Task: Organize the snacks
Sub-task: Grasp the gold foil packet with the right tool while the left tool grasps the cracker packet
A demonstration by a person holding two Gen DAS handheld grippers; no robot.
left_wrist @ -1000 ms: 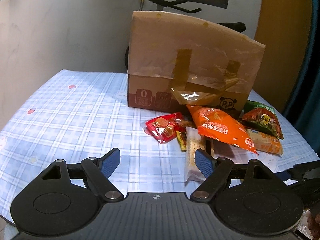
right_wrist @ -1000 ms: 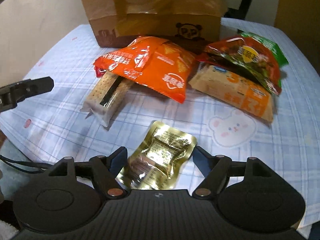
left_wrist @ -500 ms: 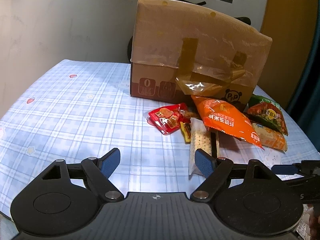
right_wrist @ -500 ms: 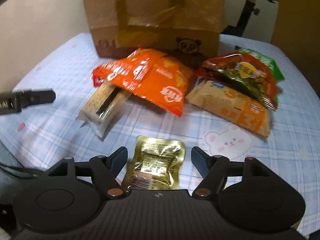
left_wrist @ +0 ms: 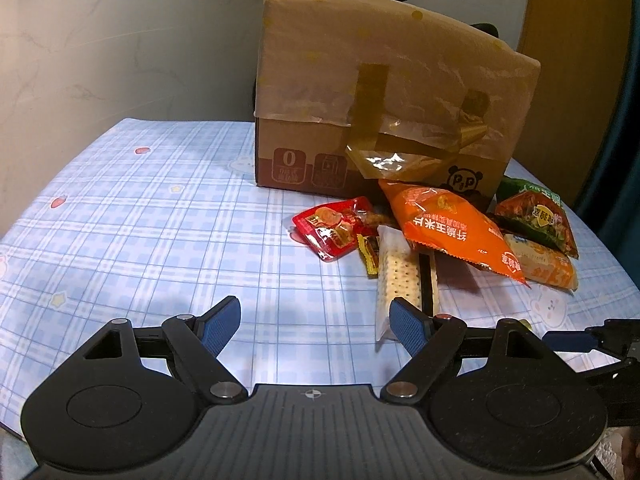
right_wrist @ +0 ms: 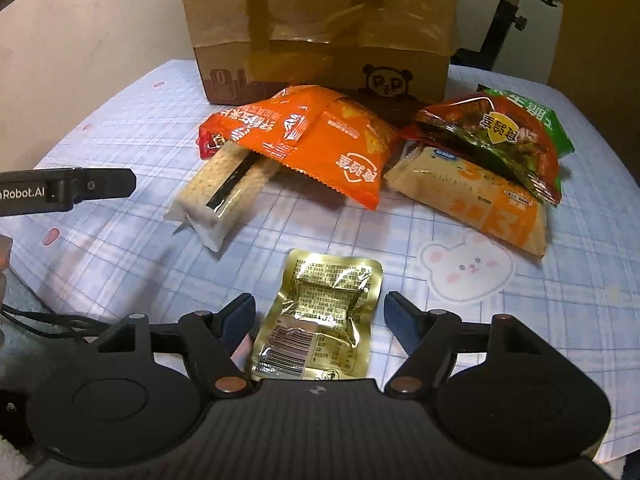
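A pale, faintly marbled wall [left_wrist: 100,48] fills the upper left of the left wrist view, with a dark strip along the top edge. At the upper right stands an ochre-brown panel [left_wrist: 576,60], and a dark blue curtain-like edge [left_wrist: 624,152] runs down the far right. The table is covered by a light blue plaid cloth [left_wrist: 160,216] printed with small stars, strawberries and a cartoon bear [right_wrist: 468,268], with light glaring off its near part.

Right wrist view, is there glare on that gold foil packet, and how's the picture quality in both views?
Right wrist view: crinkled gold foil packet catches bright glints; dim warm light, fisheye bending at edges. Left wrist view: sharper, glare on the cardboard box tape, table curved by the lens.
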